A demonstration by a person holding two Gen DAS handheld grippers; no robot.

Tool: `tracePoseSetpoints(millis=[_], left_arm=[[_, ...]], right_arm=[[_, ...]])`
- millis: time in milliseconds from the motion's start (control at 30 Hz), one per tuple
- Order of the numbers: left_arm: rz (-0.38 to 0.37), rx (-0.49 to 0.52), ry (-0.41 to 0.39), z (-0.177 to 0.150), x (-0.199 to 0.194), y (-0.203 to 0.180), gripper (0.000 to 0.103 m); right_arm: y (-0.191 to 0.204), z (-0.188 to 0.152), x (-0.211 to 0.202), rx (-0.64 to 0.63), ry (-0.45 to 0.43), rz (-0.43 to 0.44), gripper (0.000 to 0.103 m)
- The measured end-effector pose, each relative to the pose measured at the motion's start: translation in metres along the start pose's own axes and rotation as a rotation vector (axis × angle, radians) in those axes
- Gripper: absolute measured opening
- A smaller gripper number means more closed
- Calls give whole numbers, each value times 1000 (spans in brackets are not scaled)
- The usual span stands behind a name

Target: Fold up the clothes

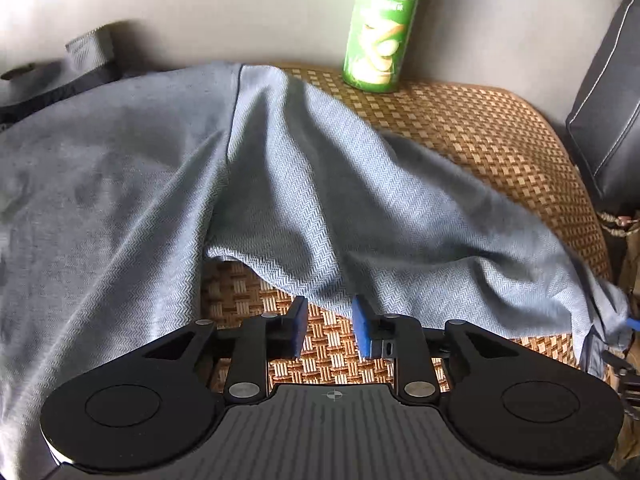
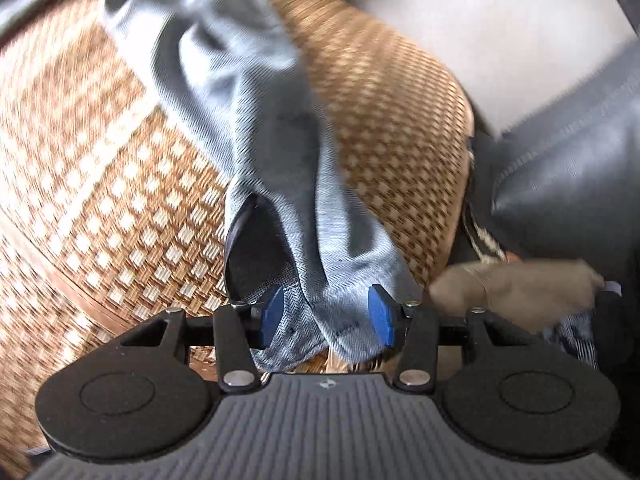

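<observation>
A grey-blue garment [image 1: 280,168] lies spread over a woven mat [image 1: 480,132], its long fold running away from the left gripper [image 1: 330,330], whose jaws stand apart, empty, just short of the hem. The right gripper [image 2: 326,322] has a bunched cloth end between its parted pads, lifted and blurred; whether it pinches cannot be told. A green canister [image 1: 380,28] stands upright behind, contents unseen

We count one grey garment [image 1: 280,168], one green snack can [image 1: 380,28] at twelve o'clock, one woven mat [image 1: 480,132], two grippers.
</observation>
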State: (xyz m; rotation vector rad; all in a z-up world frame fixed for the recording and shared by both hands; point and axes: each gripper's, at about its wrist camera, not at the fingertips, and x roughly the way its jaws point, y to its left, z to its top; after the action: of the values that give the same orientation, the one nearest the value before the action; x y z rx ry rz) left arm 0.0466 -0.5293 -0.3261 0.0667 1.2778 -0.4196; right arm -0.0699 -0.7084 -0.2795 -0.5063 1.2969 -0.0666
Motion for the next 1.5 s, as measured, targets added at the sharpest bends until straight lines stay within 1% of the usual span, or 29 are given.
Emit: tracePoseSetpoints(millis=[100, 167, 200, 233, 267, 333, 467, 600, 633, 667, 700, 733, 767, 800, 833, 900, 933, 967, 1000, 1033, 1100, 1167, 1233, 1333, 1400, 1433, 1500], left_arm=[[9, 3, 11, 0, 3, 2, 41], [5, -14, 16, -1, 3, 6, 41], [3, -17, 19, -1, 4, 6, 41], [2, -19, 22, -1, 5, 5, 41], [1, -21, 25, -2, 6, 4, 41], [3, -8, 23, -2, 7, 2, 41], [-11, -1, 33, -2, 10, -1, 41], [-10, 14, 51, -8, 13, -1, 44], [-9, 17, 59, -10, 13, 0, 44], [-7, 17, 64, -12, 13, 1, 44], [-5, 18, 62, -13, 12, 4, 44], [-3, 19, 59, -14, 10, 7, 44], [-1, 18, 51, -14, 7, 10, 44], [0, 15, 40, -14, 4, 14, 45], [3, 9, 25, -13, 2, 17, 46], [-3, -30, 21, -8, 3, 24, 52], [-17, -67, 33, -4, 6, 28, 52], [-35, -108, 42, -1, 10, 32, 52], [-46, -153, 41, 2, 12, 35, 52], [-38, -191, 29, 4, 13, 39, 52], [-2, -256, -5, 6, 11, 43, 52], [35, -297, -42, 7, 7, 48, 54], [54, -317, -58, 8, 6, 54, 55], [55, -352, -51, 10, 9, 62, 55], [57, -360, -54, 13, 12, 63, 55], [60, -354, -56, 14, 13, 62, 55], [63, -341, -62, 15, 15, 62, 55]], right_arm=[[2, 3, 14, -59, 32, -46, 51], [1, 4, 22, -90, 49, -70, 49], [-2, 3, 21, -85, 49, -69, 46], [-6, 3, 20, -74, 49, -62, 11], [-12, 3, 17, -48, 41, -56, 8], [-28, 7, 11, 14, 16, -79, 8], [-55, 24, 32, 82, 75, -96, 7], [-82, 41, 54, 150, 134, -113, 8], [-89, 46, 59, 167, 149, -118, 11], [-93, 49, 68, 183, 181, -103, 12], [-94, 50, 77, 196, 220, -62, 15], [-93, 50, 77, 208, 204, -51, 27], [-91, 49, 70, 218, 160, -71, 44], [-89, 48, 61, 228, 112, -97, 51], [-87, 45, 47, 234, 62, -126, 57], [-82, 39, 18, 233, -21, -153, 56], [-78, 35, 5, 234, -55, -140, 56], [-75, 31, -7, 249, -87, -94, 56], [-73, 30, -15, 270, -117, -26, 56], [-72, 31, -20, 292, -144, 30, 56], [-76, 41, -18, 358, -198, 99, 56], [-84, 57, -9, 429, -248, 166, 56], [-92, 82, 8, 467, -284, 227, 55], [-92, 128, 33, 425, -326, 319, 54], [-86, 164, 50, 381, -345, 392, 51], [-79, 182, 56, 345, -351, 415, 48], [-62, 212, 66, 272, -355, 440, 46]])
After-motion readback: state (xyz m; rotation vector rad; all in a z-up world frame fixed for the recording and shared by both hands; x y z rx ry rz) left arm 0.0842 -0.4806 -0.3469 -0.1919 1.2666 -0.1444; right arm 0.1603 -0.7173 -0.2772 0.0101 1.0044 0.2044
